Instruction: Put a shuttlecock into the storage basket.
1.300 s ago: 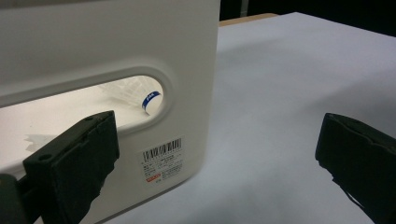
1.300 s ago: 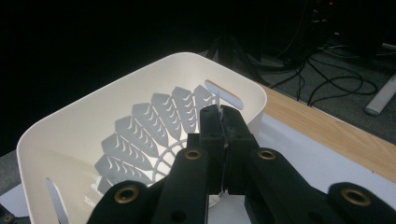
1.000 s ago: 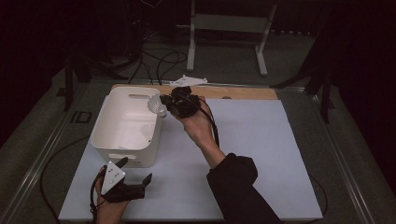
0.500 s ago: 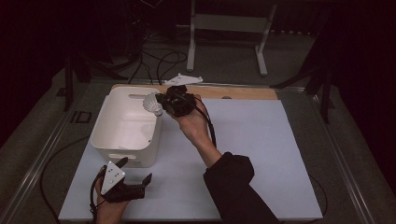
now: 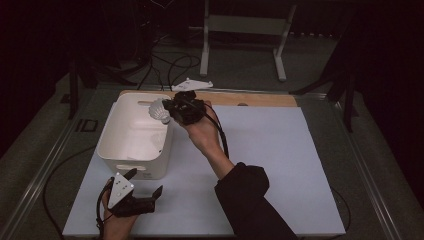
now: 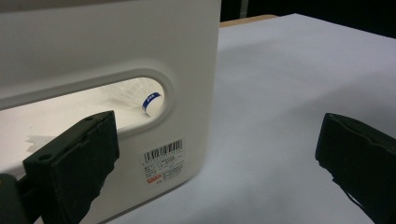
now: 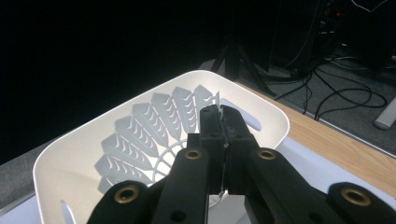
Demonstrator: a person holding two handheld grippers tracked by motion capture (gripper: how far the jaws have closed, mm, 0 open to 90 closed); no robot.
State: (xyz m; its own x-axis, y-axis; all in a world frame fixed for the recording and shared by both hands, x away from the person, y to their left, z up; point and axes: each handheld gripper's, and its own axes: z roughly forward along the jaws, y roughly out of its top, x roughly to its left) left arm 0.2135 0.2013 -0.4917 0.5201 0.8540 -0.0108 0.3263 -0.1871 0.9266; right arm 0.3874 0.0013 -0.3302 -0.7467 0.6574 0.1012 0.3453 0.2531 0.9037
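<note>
A white plastic shuttlecock (image 5: 160,111) hangs over the far right corner of a white bin (image 5: 145,167), with my right gripper (image 5: 170,112) shut on its skirt. In the right gripper view the jaws (image 7: 223,117) pinch the slotted skirt (image 7: 144,135) above the bin's rim (image 7: 261,105). My left gripper (image 5: 145,182) rests open on the mat just in front of the bin, nothing between its jaws. In the left gripper view (image 6: 219,135) it faces the bin's handle slot, through which a second shuttlecock with a blue band (image 6: 150,100) lies inside.
The bin stands on a white mat (image 5: 280,165) that covers most of the table. A wooden strip (image 5: 260,99) runs along the far edge, with a flat white piece (image 5: 192,84) behind it. Cables and a stand's legs (image 5: 280,50) lie on the floor beyond.
My right gripper has edged slightly left with the shuttlecock, further over the bin. The left gripper has stayed put.
</note>
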